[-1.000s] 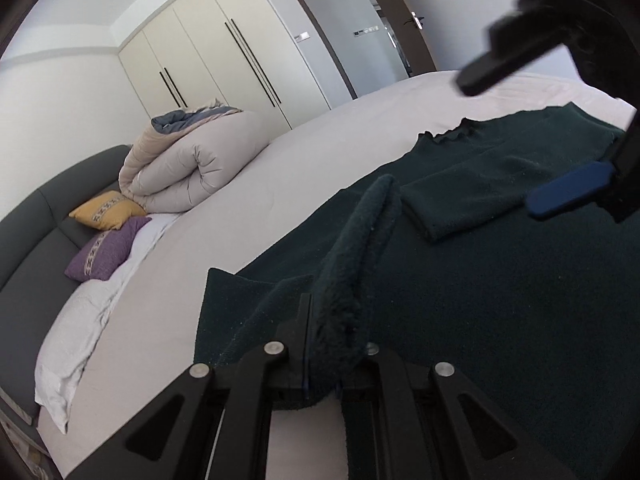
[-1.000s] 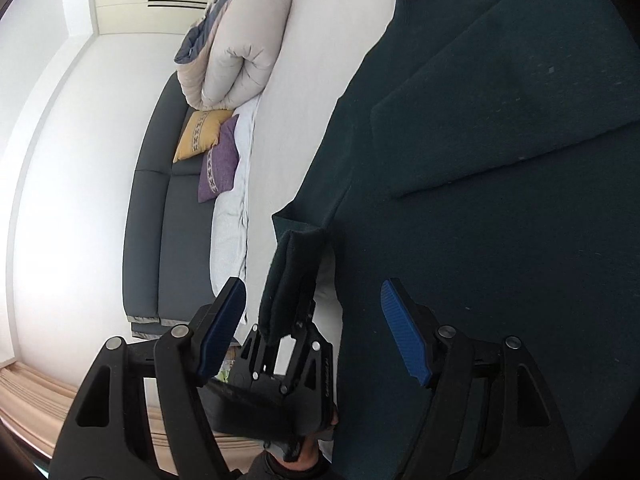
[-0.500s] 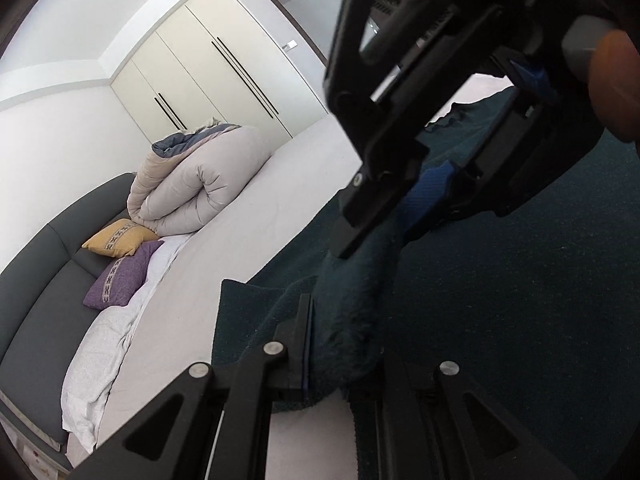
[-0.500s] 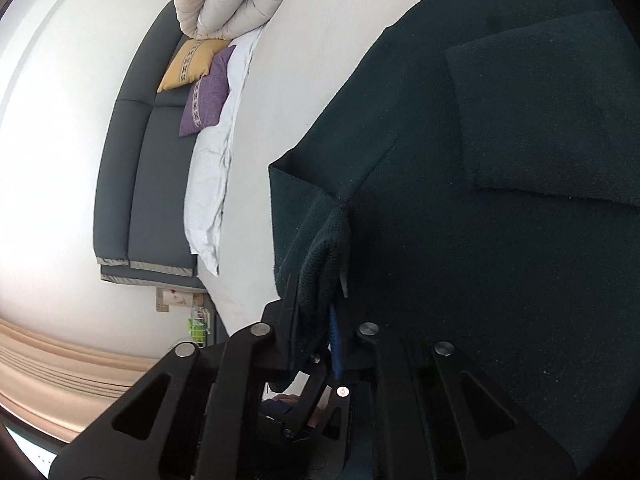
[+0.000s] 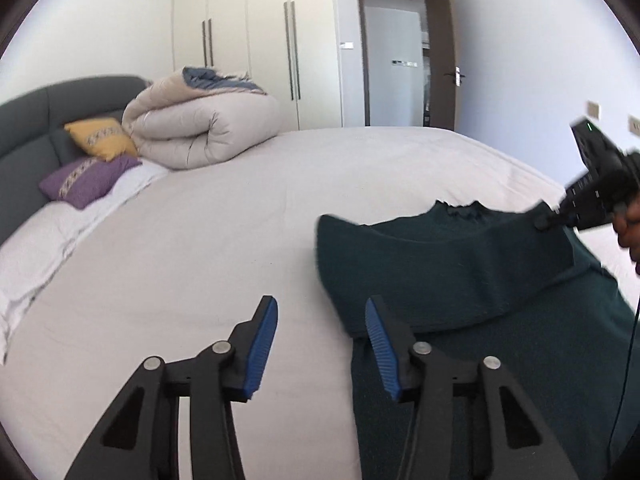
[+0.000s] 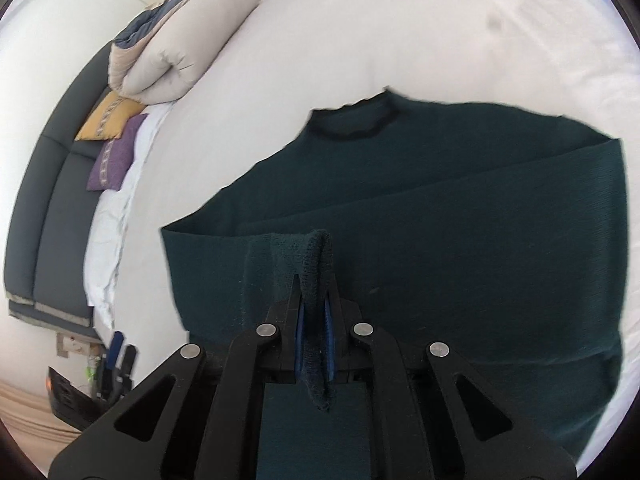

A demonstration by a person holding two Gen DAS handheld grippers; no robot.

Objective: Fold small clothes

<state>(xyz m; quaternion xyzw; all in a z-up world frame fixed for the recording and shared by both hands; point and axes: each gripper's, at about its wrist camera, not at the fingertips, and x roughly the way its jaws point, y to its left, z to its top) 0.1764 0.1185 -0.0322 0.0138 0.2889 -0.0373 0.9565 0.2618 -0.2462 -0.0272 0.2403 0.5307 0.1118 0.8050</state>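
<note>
No brand, label or readable writing shows anywhere, so on to the room. A dark green sweater (image 6: pixel 440 240) lies spread on the pale bed (image 5: pixel 200 260), neckline toward the far side, with part of it doubled over the body. At the head of the bed sits a rolled beige duvet (image 5: pixel 200 132), and beside it a yellow cushion (image 5: pixel 100 138) and a purple cushion (image 5: pixel 86 180) against the grey headboard (image 5: pixel 28 120). Behind them, cream wardrobe doors (image 5: pixel 248 40) and an open doorway (image 5: pixel 396 60).

The left hand-held gripper (image 5: pixel 320 332) hovers over bare sheet just beside the sweater's near edge, its blue pads (image 5: pixel 260 344) apart and opening, nothing between them. Its right finger overlaps the edge of the knit in the left wrist view; whether it touches, I cannot tell.

The right hand-held gripper (image 6: pixel 314 328) is clamped together on a fold of the sweater, the fabric looped up and over between the blue pads (image 6: pixel 329 332). From the left wrist view, that right tool pulls a raised stretch of knit up off the bed, with part of a hand (image 5: pixel 630 220) showing at the edge of the picture.
</note>
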